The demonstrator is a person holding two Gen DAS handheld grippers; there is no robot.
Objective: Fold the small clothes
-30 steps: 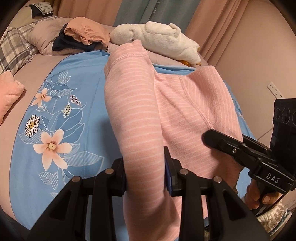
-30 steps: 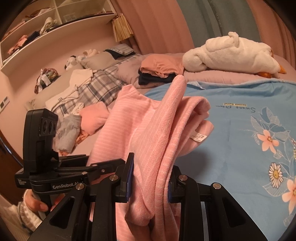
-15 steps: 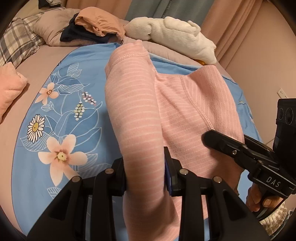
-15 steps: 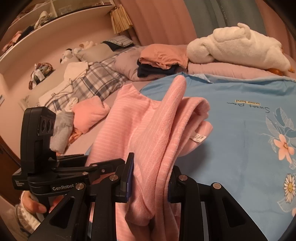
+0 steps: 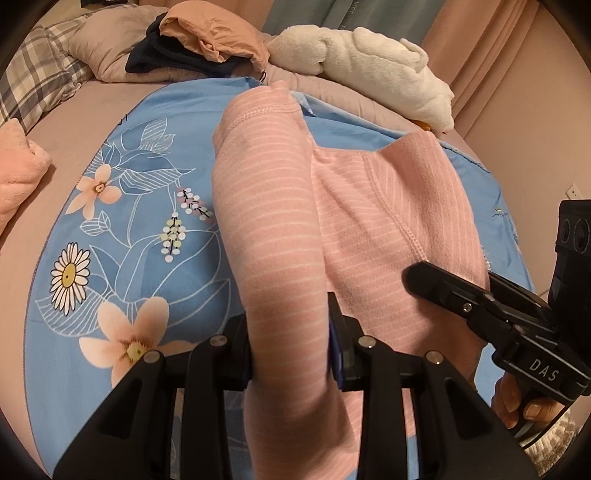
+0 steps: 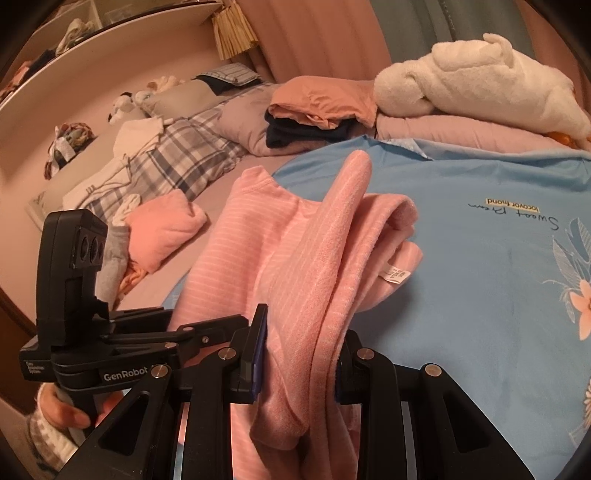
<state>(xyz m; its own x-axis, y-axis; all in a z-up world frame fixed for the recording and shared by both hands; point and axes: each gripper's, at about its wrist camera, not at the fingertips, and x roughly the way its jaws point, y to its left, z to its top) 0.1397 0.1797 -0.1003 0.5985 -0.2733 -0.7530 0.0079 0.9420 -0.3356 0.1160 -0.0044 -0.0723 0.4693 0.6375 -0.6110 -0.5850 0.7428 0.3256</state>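
A pink striped garment (image 5: pixel 280 229) hangs bunched over the blue floral sheet (image 5: pixel 155 206) on the bed. My left gripper (image 5: pixel 291 343) is shut on one thick fold of it. My right gripper (image 6: pixel 299 354) is shut on another fold of the same garment (image 6: pixel 314 258), whose white label (image 6: pixel 395 277) hangs out on the right. Each gripper shows in the other's view: the right one (image 5: pixel 487 310) beside the cloth, the left one (image 6: pixel 122 343) at lower left.
A white plush toy (image 5: pixel 369 59) and folded orange and dark clothes (image 5: pixel 207 40) lie on pillows at the bed's far end. A pink folded cloth (image 6: pixel 162 229), plaid bedding (image 6: pixel 173 155) and a wall shelf (image 6: pixel 74 33) are to the left.
Both grippers have moved forward over the bed with the garment, bringing the far pillows and plush toy closer. Both grips are unchanged.
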